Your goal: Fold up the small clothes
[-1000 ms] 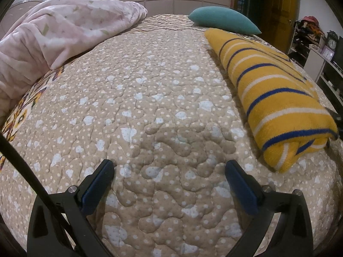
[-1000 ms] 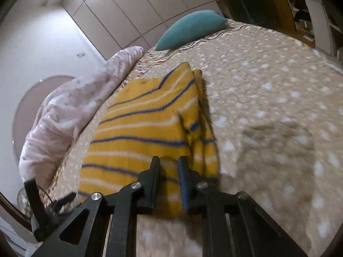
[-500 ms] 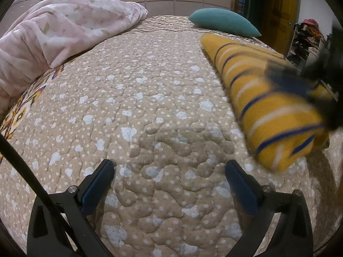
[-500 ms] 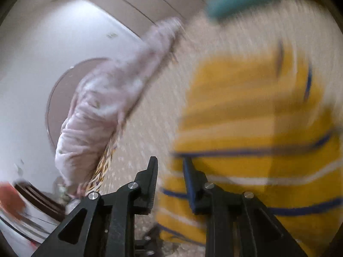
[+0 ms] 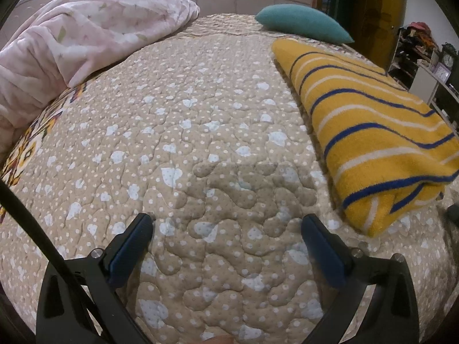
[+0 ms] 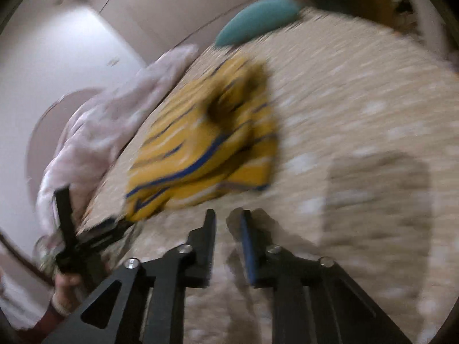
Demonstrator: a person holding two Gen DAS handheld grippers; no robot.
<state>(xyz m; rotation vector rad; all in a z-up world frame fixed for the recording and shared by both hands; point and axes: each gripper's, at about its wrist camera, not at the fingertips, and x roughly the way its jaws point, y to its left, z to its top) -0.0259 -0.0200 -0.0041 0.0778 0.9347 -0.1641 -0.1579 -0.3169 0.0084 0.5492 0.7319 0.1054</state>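
A folded yellow garment (image 5: 370, 132) with blue and white stripes lies on the right part of the quilted bed; the blurred right wrist view shows this garment (image 6: 206, 146) too, ahead and to the left. My left gripper (image 5: 228, 228) hovers wide open over bare quilt, left of the garment, with nothing between its fingers. My right gripper (image 6: 228, 220) sits just short of the garment's near edge. Its jaws are opening, a narrow gap shows, and nothing is between them. The left gripper (image 6: 86, 235) also appears at the lower left of the right wrist view, held by a hand.
The beige dotted quilt (image 5: 178, 132) covers the bed. A pink blanket (image 5: 74, 43) is heaped at the left, a teal pillow (image 5: 301, 21) lies at the far end. Shelves and a clock (image 5: 447, 60) stand beyond the bed's right side.
The right gripper swung over the garment and pulled back off its near edge, its jaws slightly wider. The garment lies folded as before. The left gripper has stayed put.
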